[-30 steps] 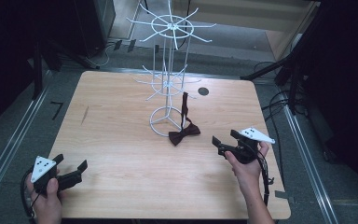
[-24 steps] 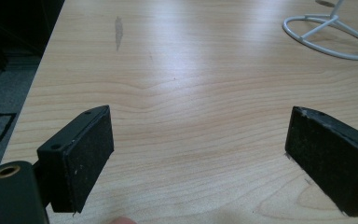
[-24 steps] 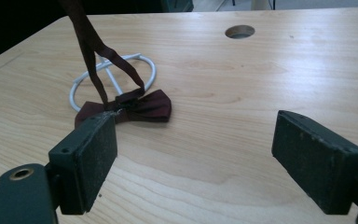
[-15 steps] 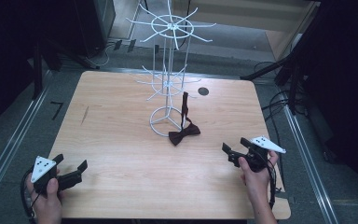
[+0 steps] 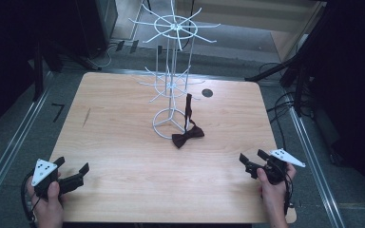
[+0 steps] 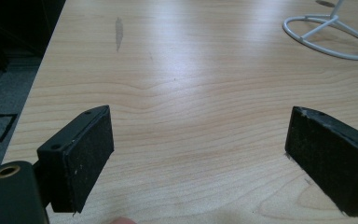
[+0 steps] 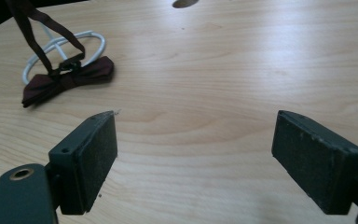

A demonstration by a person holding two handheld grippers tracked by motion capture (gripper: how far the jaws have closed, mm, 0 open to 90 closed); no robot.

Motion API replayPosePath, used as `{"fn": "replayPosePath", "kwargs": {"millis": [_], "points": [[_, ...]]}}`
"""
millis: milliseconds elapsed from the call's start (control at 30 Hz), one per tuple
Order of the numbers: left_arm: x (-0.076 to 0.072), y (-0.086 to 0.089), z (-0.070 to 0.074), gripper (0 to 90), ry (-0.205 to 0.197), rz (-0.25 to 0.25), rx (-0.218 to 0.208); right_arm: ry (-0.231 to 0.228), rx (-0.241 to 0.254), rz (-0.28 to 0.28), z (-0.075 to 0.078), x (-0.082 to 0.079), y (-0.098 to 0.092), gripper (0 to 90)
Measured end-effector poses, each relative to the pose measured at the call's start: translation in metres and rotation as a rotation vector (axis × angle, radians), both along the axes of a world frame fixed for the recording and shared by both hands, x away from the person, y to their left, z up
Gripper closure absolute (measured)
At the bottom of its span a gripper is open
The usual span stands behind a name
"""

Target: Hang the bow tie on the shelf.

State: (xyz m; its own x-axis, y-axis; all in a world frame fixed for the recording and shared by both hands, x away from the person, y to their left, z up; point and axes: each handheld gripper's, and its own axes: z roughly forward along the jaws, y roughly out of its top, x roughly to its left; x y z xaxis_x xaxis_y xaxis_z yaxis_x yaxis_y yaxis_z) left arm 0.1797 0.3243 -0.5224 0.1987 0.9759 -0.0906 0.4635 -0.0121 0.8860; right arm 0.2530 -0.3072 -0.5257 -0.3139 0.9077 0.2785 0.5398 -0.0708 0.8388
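High view first: the wooden table (image 5: 123,142) carries a white wire display stand (image 5: 171,85), and a dark red bow tie (image 5: 188,136) lies on the wood touching the stand's ring base, its strap running up to one of the lower arms. The left gripper (image 5: 71,173) sits at the near left corner, the right gripper (image 5: 251,162) near the right edge, both with jaws apart and holding nothing, both well apart from the tie. I'd say the risk is the strap: a pull on the bow while it is looped over the arm could tip that light stand. Whether the strap is truly hooked or merely draped I can't make out from here.

Left gripper view: wide-spread pads over bare wood, a grey smudge (image 6: 119,32) farther off, and part of the stand's base ring (image 6: 321,42) cut off at the top right corner.

Right gripper view: pads equally wide, the bow tie (image 7: 65,80) ahead to the left, its strap (image 7: 28,23) leaving the frame, so its top end is hidden. A dark round spot (image 7: 186,3) at the top edge is cut off.
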Motion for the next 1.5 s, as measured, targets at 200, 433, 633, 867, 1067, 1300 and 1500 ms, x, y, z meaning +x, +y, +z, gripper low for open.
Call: {"fn": "replayPosePath", "kwargs": {"millis": [200,433,633,867,1067,1300,1500], "points": [[0.000,0.000,0.000,8.3,-0.002,0.001,0.002,0.014,-0.004,-0.034,-0.009,-0.009,-0.021,14.4],[-0.001,0.000,0.000,8.3,-0.004,0.001,0.003,0.013,-0.038,-0.081,-0.012,-0.020,-0.047,14.4],[-0.001,0.000,0.000,8.3,-0.003,0.003,0.002,0.023,-0.029,-0.116,-0.016,-0.030,-0.065,14.5],[-0.002,0.000,0.000,8.3,-0.010,0.007,-0.002,0.017,-0.020,-0.146,-0.017,-0.040,-0.081,14.5],[-0.002,0.000,0.000,8.3,-0.012,0.008,-0.005,0.036,-0.021,-0.154,-0.021,-0.049,-0.085,14.5],[-0.001,0.000,0.000,8.3,-0.005,0.004,-0.005,0.052,-0.036,-0.150,-0.027,-0.064,-0.092,14.5],[-0.001,0.001,0.000,8.3,-0.004,0.003,-0.009,0.047,-0.056,-0.145,-0.027,-0.068,-0.089,14.6]]}}
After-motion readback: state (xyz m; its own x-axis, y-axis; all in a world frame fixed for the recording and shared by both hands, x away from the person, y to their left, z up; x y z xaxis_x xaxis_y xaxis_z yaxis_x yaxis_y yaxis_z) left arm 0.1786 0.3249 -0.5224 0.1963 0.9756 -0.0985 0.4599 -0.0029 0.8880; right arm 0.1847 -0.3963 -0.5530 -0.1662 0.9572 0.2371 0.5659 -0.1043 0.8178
